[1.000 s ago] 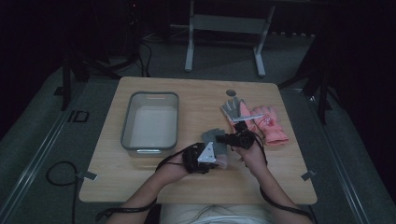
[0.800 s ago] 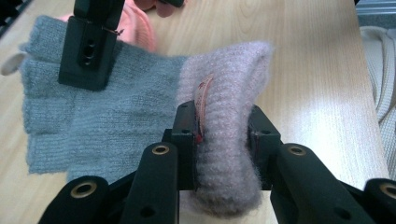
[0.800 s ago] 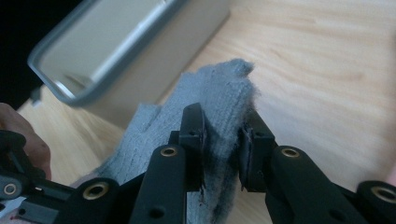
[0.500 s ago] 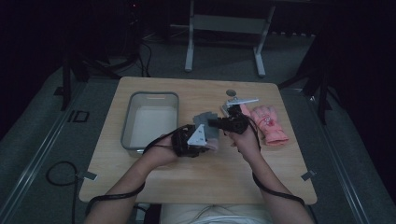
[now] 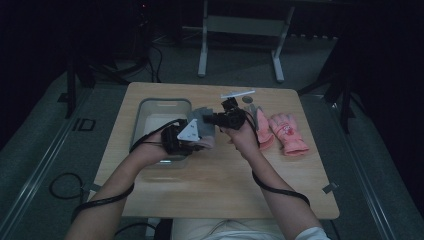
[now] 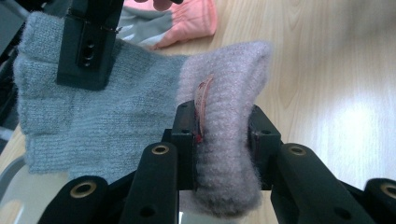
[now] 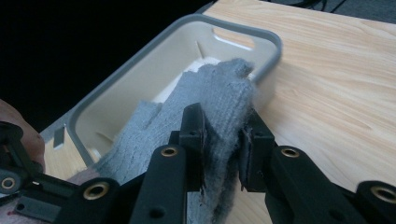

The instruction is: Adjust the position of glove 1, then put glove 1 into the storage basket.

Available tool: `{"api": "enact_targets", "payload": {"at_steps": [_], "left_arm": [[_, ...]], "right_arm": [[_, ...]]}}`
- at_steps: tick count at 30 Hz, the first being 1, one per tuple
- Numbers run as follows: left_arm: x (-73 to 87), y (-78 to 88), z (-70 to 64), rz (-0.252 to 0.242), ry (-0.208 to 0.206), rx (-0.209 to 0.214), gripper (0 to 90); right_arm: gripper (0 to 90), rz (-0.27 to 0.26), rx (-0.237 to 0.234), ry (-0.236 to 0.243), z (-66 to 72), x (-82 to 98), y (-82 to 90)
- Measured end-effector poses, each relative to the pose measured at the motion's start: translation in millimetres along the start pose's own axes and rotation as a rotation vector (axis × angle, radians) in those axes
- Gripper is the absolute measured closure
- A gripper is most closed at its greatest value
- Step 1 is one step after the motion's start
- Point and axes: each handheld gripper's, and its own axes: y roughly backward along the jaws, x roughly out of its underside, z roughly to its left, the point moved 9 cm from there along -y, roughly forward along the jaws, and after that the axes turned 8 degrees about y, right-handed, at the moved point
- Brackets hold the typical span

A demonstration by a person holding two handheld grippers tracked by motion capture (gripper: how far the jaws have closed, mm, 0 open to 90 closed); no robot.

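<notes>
"ID" in white letters on the grey floor (image 5: 82,124) left of the tabletop (image 5: 210,195), small unreadable print on the pink glove (image 5: 287,131), no other legible text, labels or numbers seen

Grey knit glove (image 6: 107,116) with fuzzy pinkish cuff (image 6: 229,135), stretched out flat in the air, just right of the tub, over the table's middle.

High view overhead; 2 gripper views close, sharing glove (image 6: 116,112).
</notes>
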Motion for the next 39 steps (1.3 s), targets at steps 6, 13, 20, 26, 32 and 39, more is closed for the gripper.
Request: {"api": "enact_targets", "payload": {"at_steps": [6, 13, 20, 26, 32, 39], "left_arm": [[22.9, 12.0, 13.5, 0.015, 0.03, -0.019, 69.7], [50.9, 27.9, 33.7, 0.065, 0.043, -0.007, 69.5], [89.2, 30.6, 53.9, 0.155, 0.032, 0.023, 68.9], [109.3, 8.4, 64.5, 0.218, 0.047, 0.053, 68.9], [118.4, -14.3, 75.7, 0.299, 0.08, 0.079, 68.8], [125.6, -34.6, 78.9, 0.338, 0.04, 0.107, 68.8]], "right_arm": [[74.6, 0.014, -0.024, 0.018, 14.0, -14.7, -26.1], [74.6, 0.03, -0.057, 0.022, 29.9, -29.7, -59.2], [74.6, 0.065, -0.067, 0.018, 38.5, -31.2, -97.8], [74.6, 0.118, -0.059, -0.021, 28.0, -17.1, -127.8], [74.3, 0.18, -0.044, -0.057, 13.6, -6.9, -147.3], [69.8, 0.216, -0.02, -0.071, 8.2, -2.7, -147.6]]}}
